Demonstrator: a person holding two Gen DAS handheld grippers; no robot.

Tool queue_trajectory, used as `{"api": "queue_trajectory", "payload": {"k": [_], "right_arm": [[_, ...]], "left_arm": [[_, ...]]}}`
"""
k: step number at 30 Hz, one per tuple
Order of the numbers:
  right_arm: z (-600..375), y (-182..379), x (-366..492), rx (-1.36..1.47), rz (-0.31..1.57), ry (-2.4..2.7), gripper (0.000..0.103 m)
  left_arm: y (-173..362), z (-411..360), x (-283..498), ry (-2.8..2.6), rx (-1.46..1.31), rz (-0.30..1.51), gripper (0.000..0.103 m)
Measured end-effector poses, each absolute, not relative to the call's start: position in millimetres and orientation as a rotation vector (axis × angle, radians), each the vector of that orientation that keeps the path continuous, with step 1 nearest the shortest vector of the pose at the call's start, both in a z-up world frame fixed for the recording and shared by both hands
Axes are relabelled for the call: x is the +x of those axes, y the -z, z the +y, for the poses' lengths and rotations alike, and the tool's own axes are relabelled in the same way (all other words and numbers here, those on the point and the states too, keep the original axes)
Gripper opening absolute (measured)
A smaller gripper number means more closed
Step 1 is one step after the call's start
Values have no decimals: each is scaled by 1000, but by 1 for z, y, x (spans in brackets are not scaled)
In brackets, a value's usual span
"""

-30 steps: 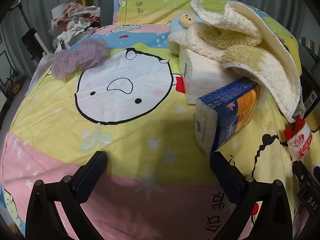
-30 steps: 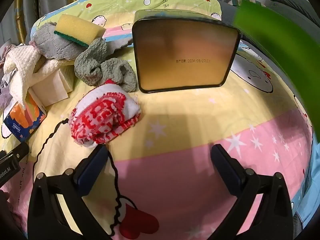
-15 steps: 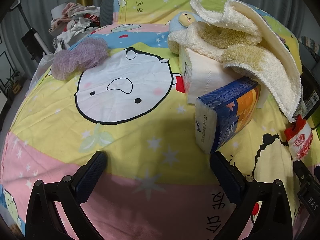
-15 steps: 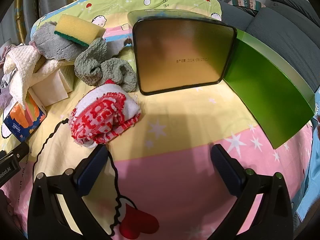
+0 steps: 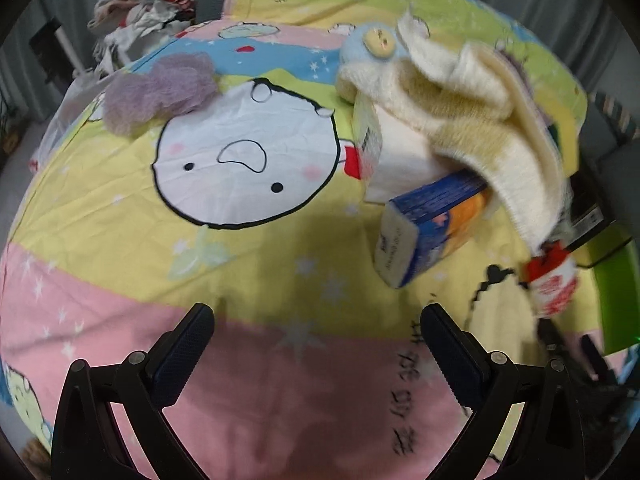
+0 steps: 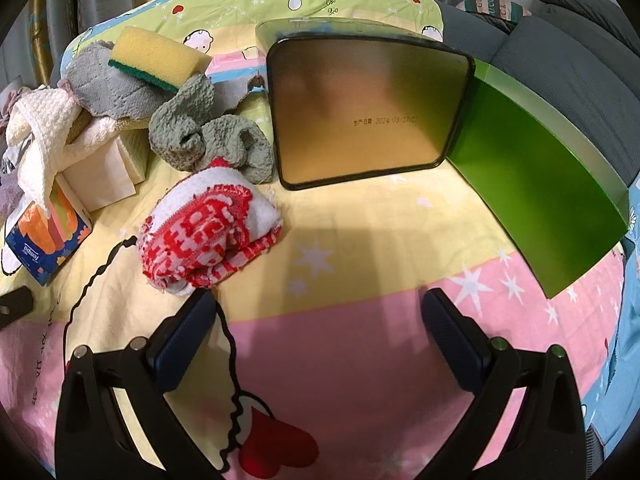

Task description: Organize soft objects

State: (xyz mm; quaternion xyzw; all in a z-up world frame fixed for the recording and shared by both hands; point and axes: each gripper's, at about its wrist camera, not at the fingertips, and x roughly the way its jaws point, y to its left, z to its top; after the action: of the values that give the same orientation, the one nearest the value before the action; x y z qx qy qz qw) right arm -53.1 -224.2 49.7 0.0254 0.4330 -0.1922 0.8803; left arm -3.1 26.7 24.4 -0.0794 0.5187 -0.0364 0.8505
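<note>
Soft things are lying heaped ahead of both tongs, on a surface covered by a cartoon-printed sheet [image 6: 360, 240]; whether a bed or a tabletop is lying under it cannot be told. The right tongs [image 6: 320, 320] are standing wide open and holding nothing, hovering low over the sheet, with their left finger [image 6: 188, 328] sitting just beside the near edge of the red-and-white knitted cloth [image 6: 208, 232]. That placing is suggesting, as a judgement, that this cloth is the next thing lined up for picking. Straight ahead of the right tongs an open tin [image 6: 368, 112] is lying with its bare inside facing up, and ahead to their right a green lid [image 6: 540, 192] is resting beside it, off so that the tin can be filled. Nothing is lying in the tin yet. Ahead to the left of those tongs, a grey-green knitted cloth [image 6: 208, 136] is touching the tin's side, and a yellow sponge [image 6: 156, 56] is perching on a grey cloth [image 6: 100, 84] farther off. The left tongs [image 5: 316, 332] are also gaping open and empty, over bare sheet, well short of everything. Ahead to their right a cream towel [image 5: 480, 120] is draping over a white tissue pack [image 5: 400, 160] and a blue tissue pack [image 5: 424, 232], so it probably needs lifting first. Far ahead to their left a purple mesh puff [image 5: 156, 92] is lying alone.
</note>
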Motion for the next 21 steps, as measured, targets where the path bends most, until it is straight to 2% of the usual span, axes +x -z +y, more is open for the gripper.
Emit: {"api": "queue_trajectory", "payload": {"k": [11,18,21], "right_arm": [[-216,-57,-66,86,879,344,100],[-179,-96,-79,154,790,138,100],[-153,-115,-72,223,797,-17,100]], "left_arm": [[-72,66,-28,30,-205,901,103],[-99,92,-28,-12,-213,793,103],[-108,112,-26,-7,-257,749,97]]}}
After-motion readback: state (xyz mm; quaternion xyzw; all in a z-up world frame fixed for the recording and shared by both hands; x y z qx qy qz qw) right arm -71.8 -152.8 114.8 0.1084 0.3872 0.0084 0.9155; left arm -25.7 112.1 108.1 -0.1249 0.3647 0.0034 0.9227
